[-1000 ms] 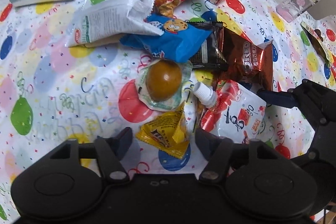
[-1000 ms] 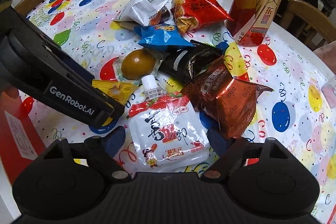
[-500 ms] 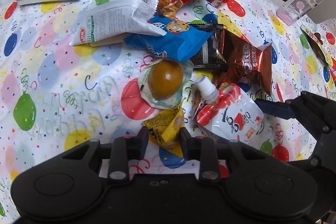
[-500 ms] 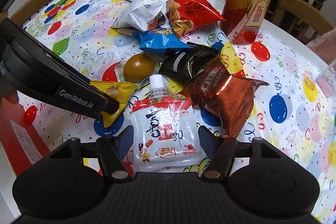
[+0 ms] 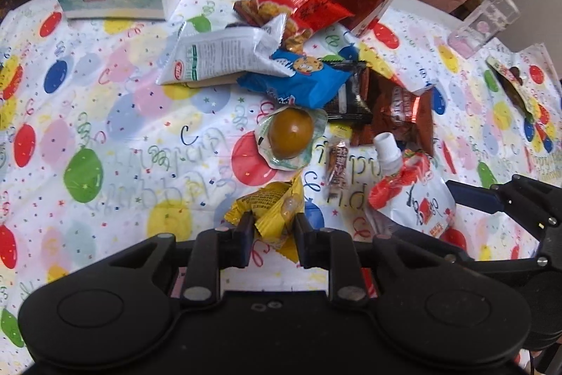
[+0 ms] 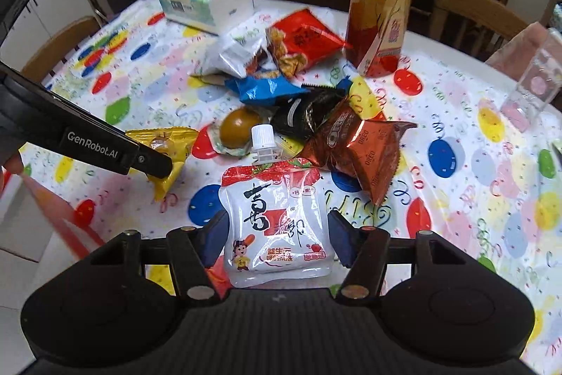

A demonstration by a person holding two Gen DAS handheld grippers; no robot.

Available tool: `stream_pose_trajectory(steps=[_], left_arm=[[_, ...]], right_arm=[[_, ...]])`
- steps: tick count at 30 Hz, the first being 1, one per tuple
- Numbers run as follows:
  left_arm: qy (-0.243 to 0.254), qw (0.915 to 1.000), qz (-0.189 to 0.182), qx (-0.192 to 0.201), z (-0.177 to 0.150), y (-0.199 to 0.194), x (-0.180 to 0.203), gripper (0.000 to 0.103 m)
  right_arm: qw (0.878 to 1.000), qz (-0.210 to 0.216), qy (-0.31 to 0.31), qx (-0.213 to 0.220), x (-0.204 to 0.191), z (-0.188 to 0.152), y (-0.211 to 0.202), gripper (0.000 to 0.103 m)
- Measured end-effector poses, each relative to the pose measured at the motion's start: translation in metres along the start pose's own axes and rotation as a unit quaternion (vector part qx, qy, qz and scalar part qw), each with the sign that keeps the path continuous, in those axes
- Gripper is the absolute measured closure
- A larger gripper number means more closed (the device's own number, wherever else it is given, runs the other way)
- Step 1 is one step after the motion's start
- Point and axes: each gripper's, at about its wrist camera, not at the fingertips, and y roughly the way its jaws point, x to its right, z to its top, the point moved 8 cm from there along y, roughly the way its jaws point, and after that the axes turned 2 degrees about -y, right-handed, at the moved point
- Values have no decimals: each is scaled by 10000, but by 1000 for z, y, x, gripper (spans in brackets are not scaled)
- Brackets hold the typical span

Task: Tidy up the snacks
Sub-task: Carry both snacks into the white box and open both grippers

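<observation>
Left hand-held gripper (image 5: pixel 270 229) has just closed from wide onto the yellow packet (image 5: pixel 268 213) near the surface's (image 5: pixel 140 115) edge; right hand-held gripper (image 6: pixel 272 236) has narrowed around the jelly pouch (image 6: pixel 275 220), so both look ready to lift.

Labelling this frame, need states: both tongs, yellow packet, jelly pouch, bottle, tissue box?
left tongs: shut on yellow snack packet
right tongs: shut on jelly pouch
jelly pouch: white cap on, upright in the grip
drink bottle: standing, capped
tissue box: open, tissue sticking out
Oreo bag: sealed, lying on the tablecloth
</observation>
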Motion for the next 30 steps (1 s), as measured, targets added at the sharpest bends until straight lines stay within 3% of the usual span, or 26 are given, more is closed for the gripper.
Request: stream_pose_trajectory(steps=[17, 30], left_arm=[[707, 9959, -348, 453, -45, -95, 7, 81], [1263, 9904, -451, 329, -115, -124, -2, 81]], right_arm=[[9979, -345, 348, 422, -50, -23, -106, 43], [9988, -289, 210, 334, -121, -60, -124, 43]])
